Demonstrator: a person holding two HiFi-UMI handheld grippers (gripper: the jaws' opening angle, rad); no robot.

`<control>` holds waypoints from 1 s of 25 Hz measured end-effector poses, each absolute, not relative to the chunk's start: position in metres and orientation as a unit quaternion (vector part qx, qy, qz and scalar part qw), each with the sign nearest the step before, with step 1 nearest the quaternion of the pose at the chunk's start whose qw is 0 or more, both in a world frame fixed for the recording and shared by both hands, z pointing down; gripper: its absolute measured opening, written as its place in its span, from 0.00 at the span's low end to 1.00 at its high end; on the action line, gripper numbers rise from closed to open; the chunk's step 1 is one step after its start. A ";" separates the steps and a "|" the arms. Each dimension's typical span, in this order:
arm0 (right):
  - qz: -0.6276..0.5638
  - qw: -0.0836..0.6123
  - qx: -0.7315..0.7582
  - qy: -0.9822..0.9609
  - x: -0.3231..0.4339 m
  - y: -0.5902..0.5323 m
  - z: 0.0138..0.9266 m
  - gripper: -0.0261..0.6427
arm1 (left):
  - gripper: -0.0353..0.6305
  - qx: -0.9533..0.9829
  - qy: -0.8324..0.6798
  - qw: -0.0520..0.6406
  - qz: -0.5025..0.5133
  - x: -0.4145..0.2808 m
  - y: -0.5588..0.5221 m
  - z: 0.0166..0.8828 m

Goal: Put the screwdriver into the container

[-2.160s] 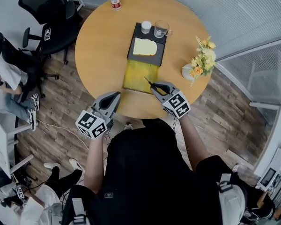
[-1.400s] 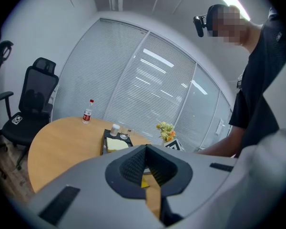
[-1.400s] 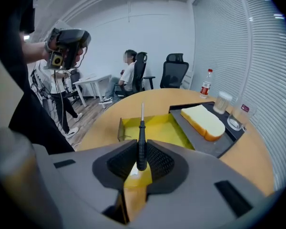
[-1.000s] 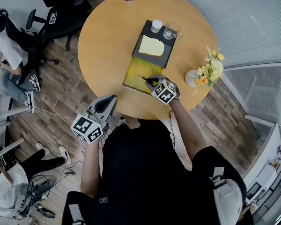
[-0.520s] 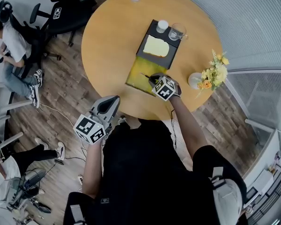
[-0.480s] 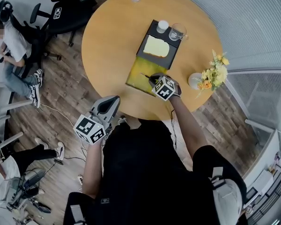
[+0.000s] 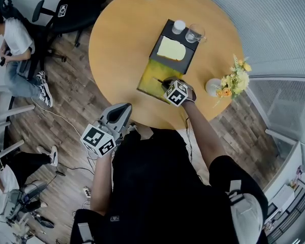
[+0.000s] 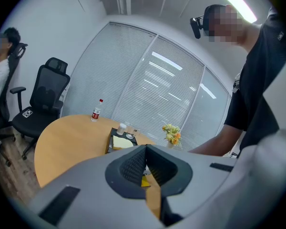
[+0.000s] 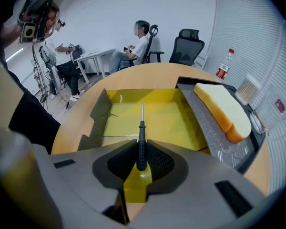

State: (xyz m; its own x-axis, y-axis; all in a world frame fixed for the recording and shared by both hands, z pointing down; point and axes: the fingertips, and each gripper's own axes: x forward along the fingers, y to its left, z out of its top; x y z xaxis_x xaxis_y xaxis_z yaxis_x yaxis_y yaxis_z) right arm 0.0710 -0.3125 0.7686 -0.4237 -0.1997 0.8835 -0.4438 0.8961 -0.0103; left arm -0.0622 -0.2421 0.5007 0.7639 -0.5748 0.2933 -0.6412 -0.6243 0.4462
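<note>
The right gripper (image 9: 141, 151) has its jaws clamped on the black handle of the screwdriver (image 9: 142, 128). The metal shaft points out over the open yellow container (image 9: 176, 123) at the near side of the round table (image 7: 117, 44) (whether the tip touches the box floor cannot be told). The left gripper (image 8: 145, 150) hangs just off the table's near-left edge, jaws together with nothing between them.

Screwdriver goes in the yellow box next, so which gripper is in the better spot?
Right. The right gripper clamps the screwdriver, tip pointing into the yellow box. The left gripper holds nothing, back near the edge of the table.
</note>
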 end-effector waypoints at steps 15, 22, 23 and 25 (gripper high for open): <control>0.133 0.564 0.178 -0.795 0.069 -0.314 0.786 0.13 | 0.06 0.897 -0.342 0.274 0.054 -0.066 -0.247 0.503; 0.135 0.590 0.172 -0.777 0.074 -0.313 0.794 0.13 | 0.06 0.897 -0.343 0.275 0.049 -0.066 -0.247 0.503; 0.137 0.591 0.173 -0.776 0.074 -0.314 0.793 0.13 | 0.06 0.896 -0.344 0.275 0.049 -0.067 -0.247 0.503; 0.141 0.592 0.173 -0.775 0.072 -0.315 0.793 0.13 | 0.06 0.896 -0.343 0.276 0.048 -0.069 -0.246 0.502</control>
State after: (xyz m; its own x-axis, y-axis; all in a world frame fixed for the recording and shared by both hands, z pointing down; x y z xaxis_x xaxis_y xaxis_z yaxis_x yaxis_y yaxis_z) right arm 0.0720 -0.3148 0.7933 -0.2401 -0.1013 0.9654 -0.4350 0.9003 -0.0137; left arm -0.0694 -0.2461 0.5021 0.7593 -0.5891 0.2764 -0.6425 -0.6118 0.4613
